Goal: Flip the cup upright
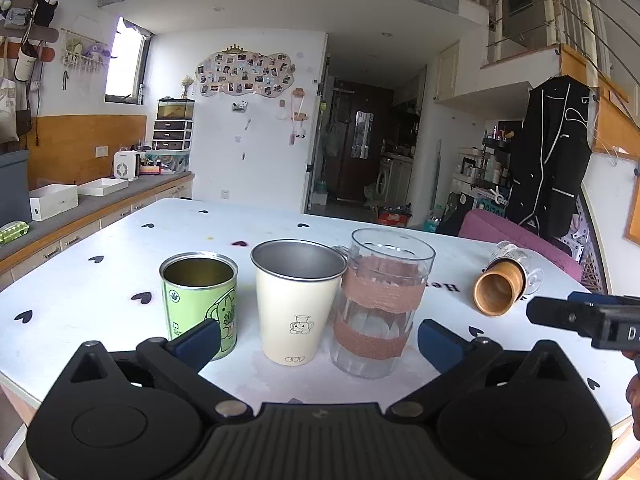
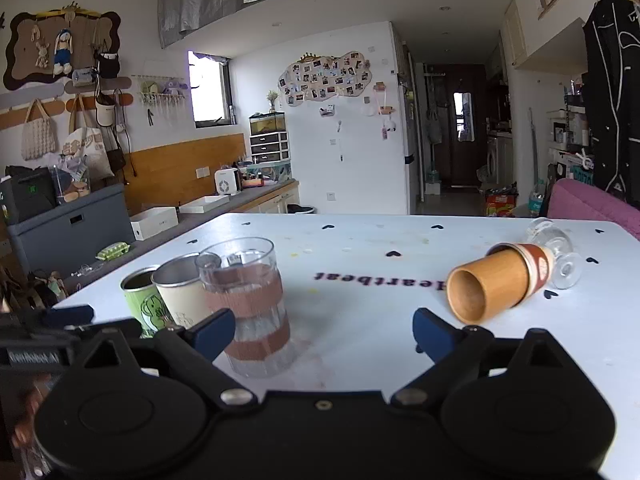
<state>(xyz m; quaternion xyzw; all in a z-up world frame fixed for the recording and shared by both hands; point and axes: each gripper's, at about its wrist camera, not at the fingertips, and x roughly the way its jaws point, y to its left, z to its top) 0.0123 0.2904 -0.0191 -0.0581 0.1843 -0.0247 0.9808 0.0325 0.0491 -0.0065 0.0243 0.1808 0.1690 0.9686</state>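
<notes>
A wooden cup (image 2: 486, 286) lies on its side on the white table (image 2: 360, 248), mouth toward me, ahead and right of my open right gripper (image 2: 324, 330). A fallen clear stemmed glass (image 2: 554, 248) lies just behind it. In the left wrist view the wooden cup (image 1: 498, 288) lies at the right, beyond the right gripper's fingertip (image 1: 560, 312). My left gripper (image 1: 318, 340) is open and empty, in front of three upright vessels.
A green tin (image 1: 200, 300), a cream steel cup (image 1: 296, 300) and a glass mug with brown bands (image 1: 380, 300) stand upright in a row. A counter (image 1: 80, 204) runs along the left. A pink seat (image 1: 520, 236) is behind the table's far right.
</notes>
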